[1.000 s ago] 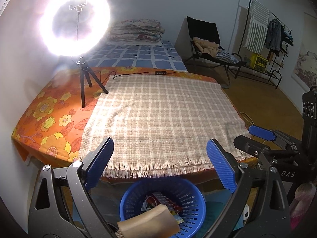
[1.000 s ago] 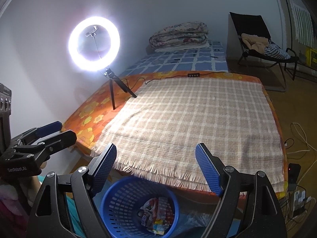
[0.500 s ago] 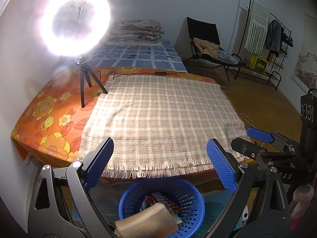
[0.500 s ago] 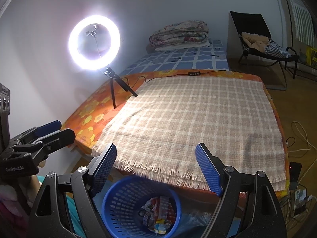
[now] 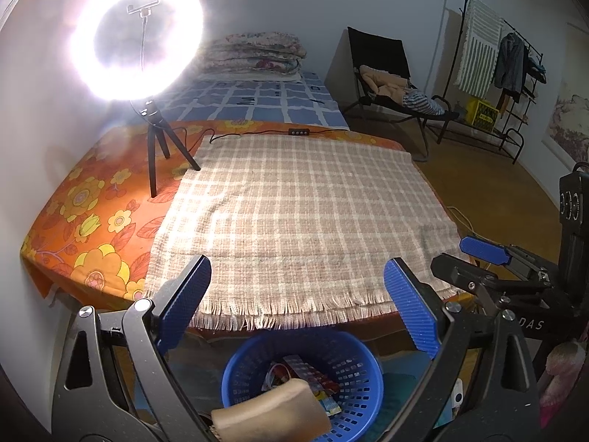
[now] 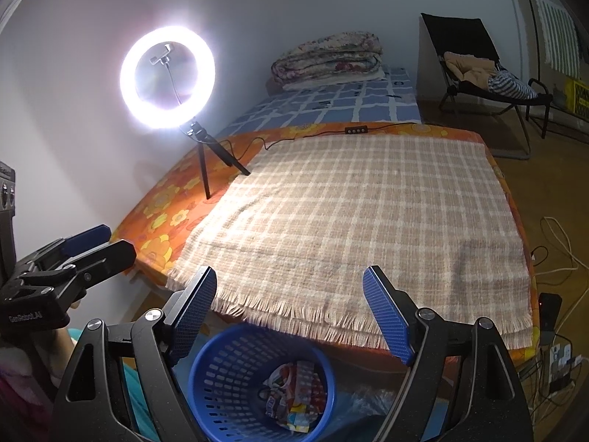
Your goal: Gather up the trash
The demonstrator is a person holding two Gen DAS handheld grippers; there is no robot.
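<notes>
A blue plastic basket (image 5: 353,364) stands on the floor below the bed's front edge and holds colourful wrappers (image 5: 309,372); it also shows in the right wrist view (image 6: 228,364) with wrappers (image 6: 294,394) inside. My left gripper (image 5: 298,302) is open and empty above the basket. My right gripper (image 6: 291,309) is open and empty above the basket too. The right gripper shows at the right of the left wrist view (image 5: 482,254), and the left gripper at the left of the right wrist view (image 6: 88,239). The plaid blanket (image 5: 302,213) bears no trash.
A lit ring light on a tripod (image 5: 154,147) stands on the orange floral sheet (image 5: 92,221), its cable running along the blanket's far edge. Folded quilts (image 5: 257,51) lie at the back. A chair (image 5: 386,73), a clothes rack (image 5: 497,55) and floor cables (image 6: 559,243) are to the right.
Both grippers have drifted slightly back and down; the right gripper sits a little lower in the left wrist view. Both stay open and empty.
</notes>
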